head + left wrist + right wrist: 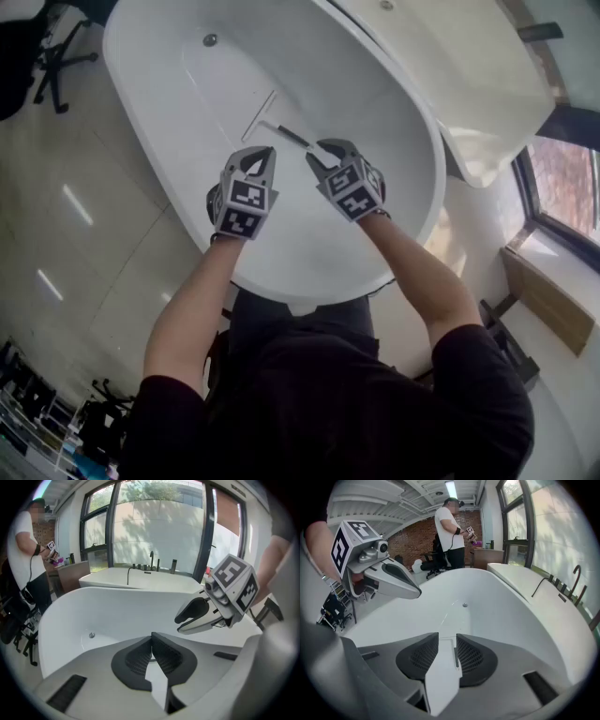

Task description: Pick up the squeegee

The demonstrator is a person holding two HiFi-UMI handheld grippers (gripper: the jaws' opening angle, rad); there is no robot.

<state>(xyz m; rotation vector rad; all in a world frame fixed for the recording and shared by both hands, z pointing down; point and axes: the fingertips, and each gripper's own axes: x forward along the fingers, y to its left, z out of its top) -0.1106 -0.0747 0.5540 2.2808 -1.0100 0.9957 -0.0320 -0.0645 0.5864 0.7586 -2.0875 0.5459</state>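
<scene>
The squeegee (272,120) lies on the floor of the white bathtub (427,122): a pale blade with a thin dark handle that points toward me. My right gripper (323,155) hangs over the near end of that handle, its jaws a narrow gap apart. In the right gripper view (447,641) the dark handle (454,656) shows in that gap, close to the right pad. My left gripper (261,155) hovers just left of the handle, shut and holding nothing; its pads meet in its own view (152,639). Each gripper view shows the other gripper: right (180,623), left (415,592).
The tub's drain (210,39) sits at the far end. A second white tub (469,75) with a faucet (151,559) stands beyond, beside the windows (562,178). An office chair (56,56) is on the tiled floor at left. A person (452,531) stands past the tub's far end.
</scene>
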